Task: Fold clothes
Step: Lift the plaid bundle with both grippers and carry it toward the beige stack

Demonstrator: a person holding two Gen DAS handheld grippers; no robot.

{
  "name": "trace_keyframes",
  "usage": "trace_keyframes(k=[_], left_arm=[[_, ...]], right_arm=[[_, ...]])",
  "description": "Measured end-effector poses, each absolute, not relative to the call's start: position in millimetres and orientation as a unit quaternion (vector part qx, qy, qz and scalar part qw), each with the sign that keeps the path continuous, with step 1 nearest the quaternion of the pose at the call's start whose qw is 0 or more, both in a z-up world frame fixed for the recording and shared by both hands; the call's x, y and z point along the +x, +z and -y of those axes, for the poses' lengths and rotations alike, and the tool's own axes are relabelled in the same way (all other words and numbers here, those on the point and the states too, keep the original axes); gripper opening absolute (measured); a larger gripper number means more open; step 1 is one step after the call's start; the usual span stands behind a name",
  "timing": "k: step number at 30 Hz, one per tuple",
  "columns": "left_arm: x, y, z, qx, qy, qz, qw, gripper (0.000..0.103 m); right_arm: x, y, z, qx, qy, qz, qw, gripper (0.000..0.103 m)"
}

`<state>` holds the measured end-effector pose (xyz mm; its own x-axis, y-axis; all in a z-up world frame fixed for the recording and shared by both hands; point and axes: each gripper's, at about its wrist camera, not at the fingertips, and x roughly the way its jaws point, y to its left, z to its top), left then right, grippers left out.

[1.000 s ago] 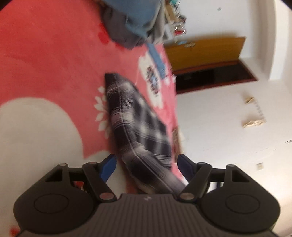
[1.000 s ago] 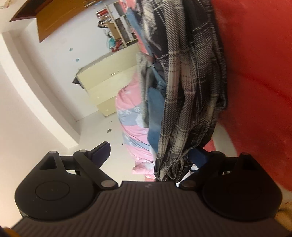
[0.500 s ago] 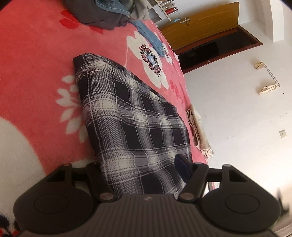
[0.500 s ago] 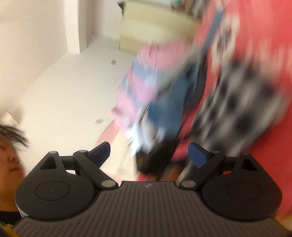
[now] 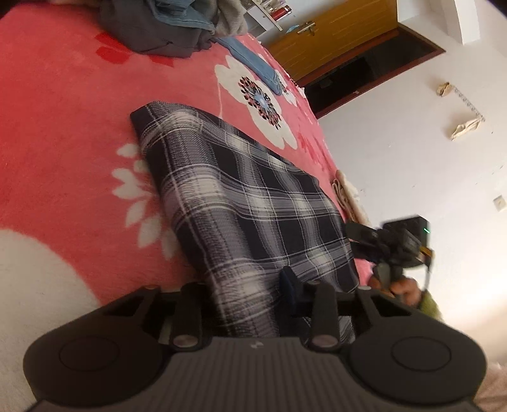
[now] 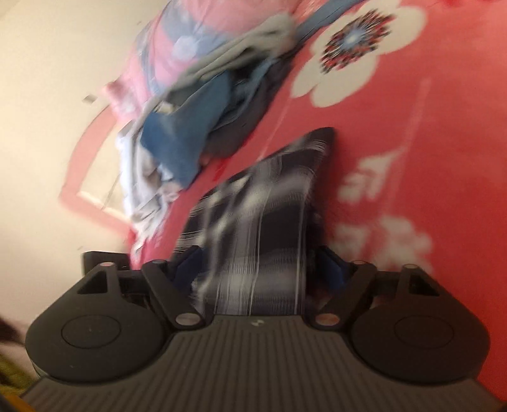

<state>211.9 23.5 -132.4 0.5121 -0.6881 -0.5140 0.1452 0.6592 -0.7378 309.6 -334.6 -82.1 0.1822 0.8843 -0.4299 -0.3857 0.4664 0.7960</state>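
Plaid garment flat on blanket | left hand-held gripper clamps hem | right hand-held gripper spread

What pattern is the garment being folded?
Dark navy-and-white plaid garment; clearest in the left wrist view.

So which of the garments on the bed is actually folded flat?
The black-and-white plaid garment, lying as a neat rectangle between the left gripper's fingers. The grey and blue clothes behind it sit in a crumpled heap.

Shirt: black-and-white plaid, dark navy tone. Blanket: coral red with big white flowers, dark speckled red-and-blue centres. Clothes pile: grey and denim blue. Door: amber wood. Wall: white. Gripper pads: blue on black bodies.
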Motion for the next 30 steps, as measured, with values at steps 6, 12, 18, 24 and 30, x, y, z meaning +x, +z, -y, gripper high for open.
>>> trace_keyframes(k=[6, 12, 18, 24, 30], left_arm=[[207, -137, -31, -0.329, -0.268, -0.412, 0.807, 0.029], [200, -127, -26, -0.308, -0.256, -0.399, 0.825, 0.025], [188, -104, -17, -0.285, -0.254, -0.383, 0.841, 0.02], [173, -78, -2, -0.264, -0.256, -0.365, 0.855, 0.02], [155, -49, 19, -0.245, -0.283, -0.348, 0.86, 0.02]], right_arm=[[348, -94, 303, 0.245, 0.524, -0.474, 0.664, 0.067], [357, -99, 269, 0.239, 0.542, -0.454, 0.665, 0.045], [329, -71, 264, 0.182, 0.519, -0.417, 0.723, 0.037], [292, -34, 271, 0.137, 0.514, -0.383, 0.755, 0.036], [248, 0, 289, 0.12, 0.497, -0.349, 0.786, 0.036]])
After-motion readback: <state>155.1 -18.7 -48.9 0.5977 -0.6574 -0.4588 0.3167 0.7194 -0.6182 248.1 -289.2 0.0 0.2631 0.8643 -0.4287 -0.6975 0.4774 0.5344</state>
